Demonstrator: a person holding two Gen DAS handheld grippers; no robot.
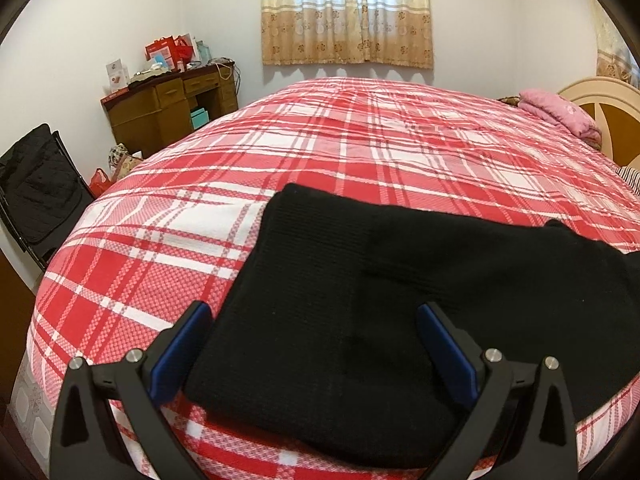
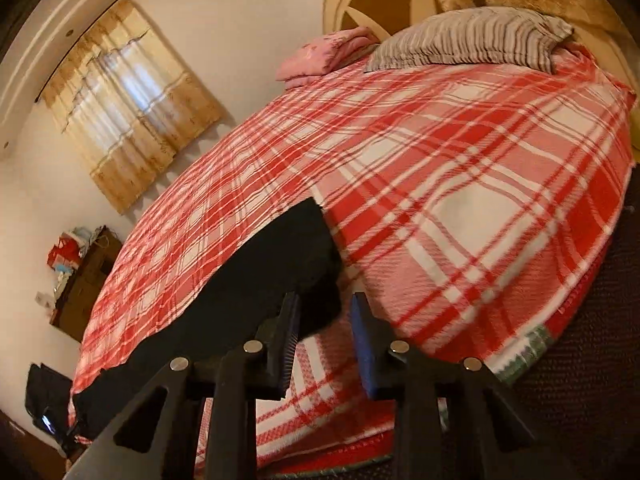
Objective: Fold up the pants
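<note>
The black pants lie folded on the red and white plaid bed, near its front edge. My left gripper is open, its blue-padded fingers standing either side of the pants' near left part, just above the cloth. In the right wrist view the pants stretch to the left along the bed's edge. My right gripper is open and empty, at the pants' near right corner, with one finger over the cloth and the other over the bedspread.
A striped pillow and a pink folded blanket lie by the headboard. A wooden desk with boxes stands at the far left, with a black chair beside it. A curtained window is behind the bed.
</note>
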